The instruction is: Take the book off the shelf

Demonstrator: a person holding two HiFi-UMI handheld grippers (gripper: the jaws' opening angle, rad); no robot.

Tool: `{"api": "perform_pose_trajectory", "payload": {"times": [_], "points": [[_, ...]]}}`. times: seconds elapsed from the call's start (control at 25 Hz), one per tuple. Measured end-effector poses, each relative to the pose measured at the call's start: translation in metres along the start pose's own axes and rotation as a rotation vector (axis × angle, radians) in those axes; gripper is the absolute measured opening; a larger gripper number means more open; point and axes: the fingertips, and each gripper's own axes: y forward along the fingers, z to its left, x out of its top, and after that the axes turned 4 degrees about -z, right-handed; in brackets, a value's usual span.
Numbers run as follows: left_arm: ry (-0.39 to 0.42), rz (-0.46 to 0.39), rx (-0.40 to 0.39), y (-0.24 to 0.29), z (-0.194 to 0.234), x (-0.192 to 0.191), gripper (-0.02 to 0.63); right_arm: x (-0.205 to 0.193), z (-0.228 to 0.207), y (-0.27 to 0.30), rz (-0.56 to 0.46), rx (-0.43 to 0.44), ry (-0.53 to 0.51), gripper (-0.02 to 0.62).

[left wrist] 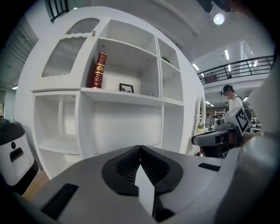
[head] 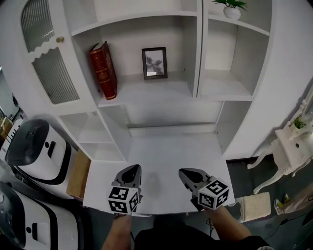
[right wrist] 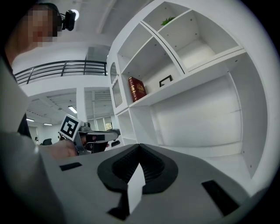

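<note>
Standing on end in the upper left of the head view, the red book (head: 103,71) sits at the left end of a board of the white shelf (head: 161,93), close against the compartment's left wall, its gold-printed spine facing out. A small dark picture frame (head: 154,63) stands upright further right on the same board, well apart from the book. Left of the book's compartment is a cabinet door (head: 49,68) with ribbed glass and a small round knob, and at the top right edge of the frame a potted plant (head: 232,9) rests on a higher board. Below the shelves a bare white desk surface (head: 166,156) runs toward the bottom of the frame. The left gripper (head: 131,172) and the right gripper (head: 188,175) hover side by side over it in the lower middle, both well below the book and touching nothing. In the left gripper view the two dark ribbed fingers (left wrist: 127,166) lie pressed together with their tips meeting and nothing between them; the book shows small in the upper left of that view. In the right gripper view the fingers (right wrist: 151,168) are likewise together and empty, with the book small above the middle of the frame. Two rounded white machines (head: 39,146) with dark tops stand at the lower left edge of the head view, beside the desk.
</note>
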Motion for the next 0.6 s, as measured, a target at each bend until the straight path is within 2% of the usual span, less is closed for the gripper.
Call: {"api": "perform_pose_trajectory", "payload": {"times": [0.16,0.36,0.6], "points": [[-0.019,0.000,-0.036,0.006,0.018,0.004,0.011,0.014,0.003,0.029,-0.003,-0.012,-0.019,0.014],[-0.007,0.040,-0.110,0.010,0.038,0.002,0.011,0.019,0.017,0.068,0.011,-0.006,-0.035,0.014],[-0.073,0.092,-0.093,0.006,0.065,-0.033,0.011,-0.006,0.031,0.096,0.088,0.032,-0.046,0.014]]}}
